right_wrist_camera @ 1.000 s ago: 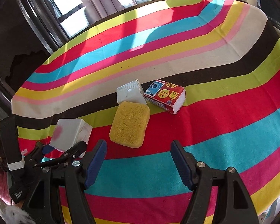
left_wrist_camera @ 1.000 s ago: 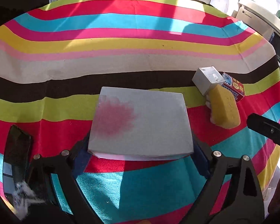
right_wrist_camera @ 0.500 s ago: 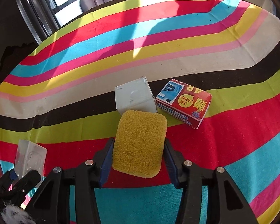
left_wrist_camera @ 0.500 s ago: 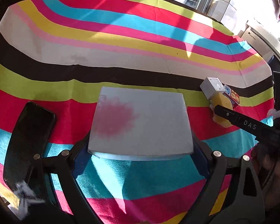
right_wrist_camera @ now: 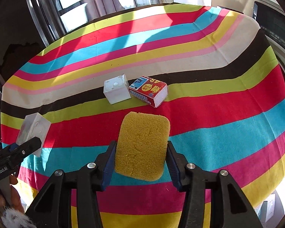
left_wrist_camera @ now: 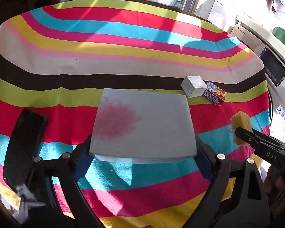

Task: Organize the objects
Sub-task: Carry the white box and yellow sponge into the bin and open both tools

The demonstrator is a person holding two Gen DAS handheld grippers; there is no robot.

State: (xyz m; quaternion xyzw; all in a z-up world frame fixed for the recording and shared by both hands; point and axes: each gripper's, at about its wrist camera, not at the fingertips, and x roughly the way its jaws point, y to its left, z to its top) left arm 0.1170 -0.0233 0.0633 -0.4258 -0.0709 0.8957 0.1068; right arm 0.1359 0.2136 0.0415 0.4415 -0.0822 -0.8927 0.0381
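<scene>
**Striped cloth and what lies on it**

A striped cloth (right_wrist_camera: 209, 114) in red, cyan, yellow, pink, cream, black and lime covers the table. On it a small white box (right_wrist_camera: 116, 91) touches a red printed packet (right_wrist_camera: 149, 91) on the lime and black stripes. A black phone (left_wrist_camera: 23, 146) lies apart near the left edge.

Striped multicolour woven tablecloth (right_wrist_camera: 228, 102) looked matt, slightly fuzzy. On it, yellow rectangular foam sponge (right_wrist_camera: 142, 146) was porous and rough. Beyond the sponge, small white cardboard box (right_wrist_camera: 116, 91) looked smooth, matt; red printed paper-wrapped packet (right_wrist_camera: 149, 90) was glossy. Flat grey box with pink blotch (left_wrist_camera: 144, 125) looked matt. Black phone (left_wrist_camera: 23, 144) was glossy.
</scene>
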